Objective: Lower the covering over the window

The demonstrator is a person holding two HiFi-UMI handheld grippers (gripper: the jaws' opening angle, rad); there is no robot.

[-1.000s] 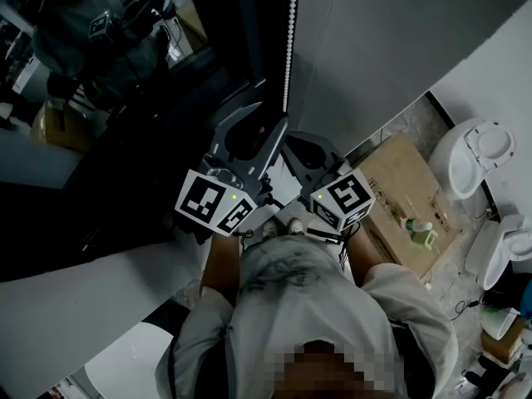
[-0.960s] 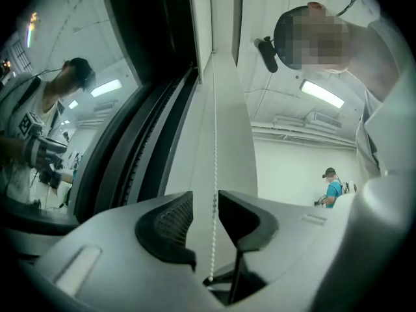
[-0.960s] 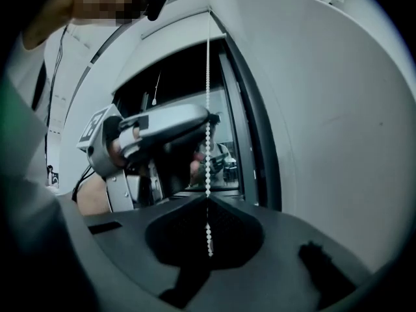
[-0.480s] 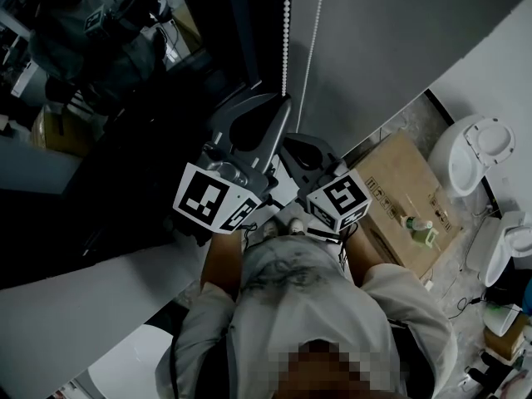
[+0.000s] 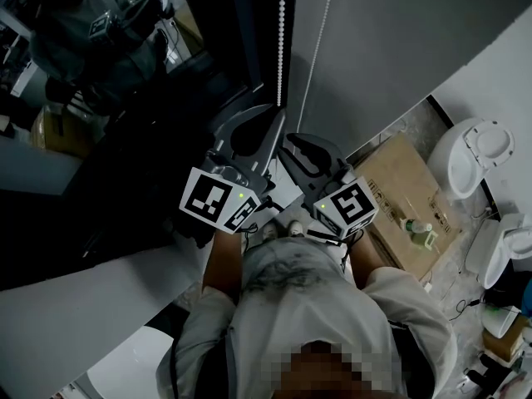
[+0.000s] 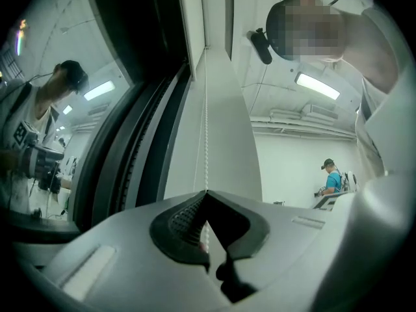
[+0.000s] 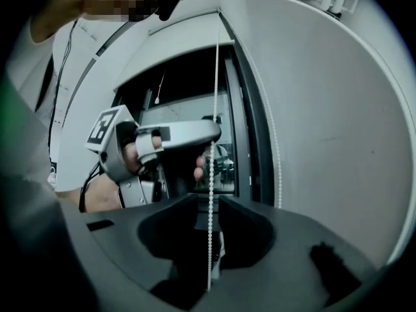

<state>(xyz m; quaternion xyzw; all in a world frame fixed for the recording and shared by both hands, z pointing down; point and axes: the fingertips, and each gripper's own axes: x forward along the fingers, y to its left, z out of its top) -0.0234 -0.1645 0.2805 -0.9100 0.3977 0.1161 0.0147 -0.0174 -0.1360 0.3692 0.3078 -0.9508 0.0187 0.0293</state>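
Observation:
A white bead chain [image 5: 281,40] hangs beside the dark window [image 5: 125,140], along the edge of the grey roller blind [image 5: 391,40]. My left gripper [image 5: 277,111] is shut on this chain [image 6: 207,109], the strand pinched where the tips meet [image 6: 207,192]. Just below it, my right gripper [image 5: 293,150] has just been opening. The chain [image 7: 215,109] hangs freely in the gap between its jaws [image 7: 208,200], and neither pad touches it. The right gripper view also shows the left gripper [image 7: 182,132] above, clamped on the chain. A second strand [image 5: 320,40] runs over the blind.
A cardboard box [image 5: 407,198] with a green bottle [image 5: 420,233] on it lies on the floor at right. White fixtures [image 5: 474,152] stand beyond it. The window glass reflects the person. A distant person in blue [image 6: 332,179] stands far across the room.
The left gripper's jaws, wide apart a second ago, have shut on the bead chain. The right gripper's jaws have opened off the chain. The second strand has come into view.

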